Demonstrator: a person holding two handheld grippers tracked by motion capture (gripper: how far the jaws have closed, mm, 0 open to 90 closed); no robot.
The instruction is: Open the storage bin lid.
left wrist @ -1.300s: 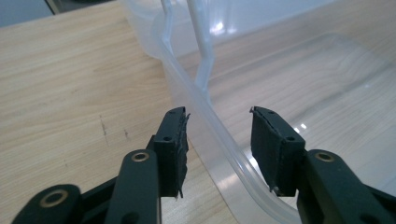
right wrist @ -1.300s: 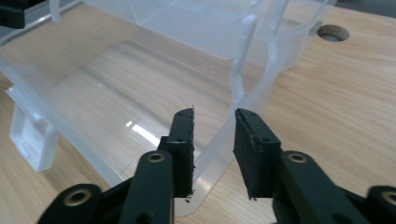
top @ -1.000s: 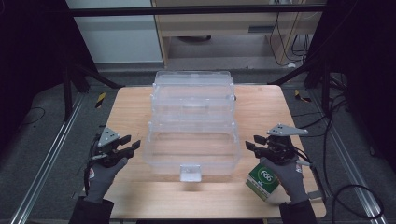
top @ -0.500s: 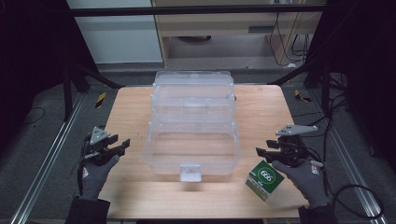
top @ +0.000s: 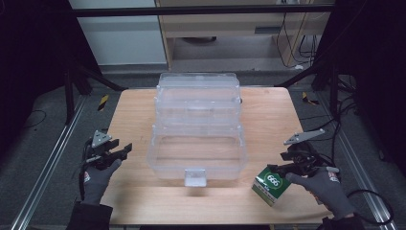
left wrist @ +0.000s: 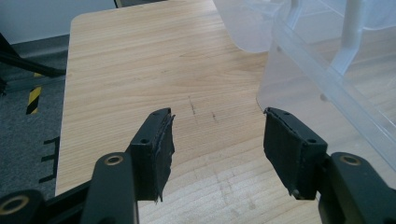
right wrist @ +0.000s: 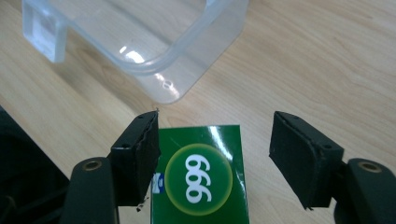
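A green carton marked "999" (top: 271, 184) stands on the wooden table (top: 129, 115) near its front right. In the right gripper view the carton (right wrist: 201, 177) lies low between my right gripper's (right wrist: 215, 116) open jaws, its left edge by the left jaw and a gap at the right one. From above, the right gripper (top: 287, 165) hovers just over the carton's far right corner. My left gripper (top: 119, 152) is open over bare wood left of the clear plastic tiered box (top: 198, 124). Nothing sits between its jaws (left wrist: 217, 116).
The clear box's front tray has a latch tab (top: 195, 177) facing me. Its wall (left wrist: 327, 70) is close on the left gripper's right, and its corner (right wrist: 177, 79) lies just ahead of the right gripper. Metal rails run along the floor on both sides of the table.
The right hand has drawn back to the right, off the green carton, which stays put. The left gripper has shifted slightly left and nearer the table's front.
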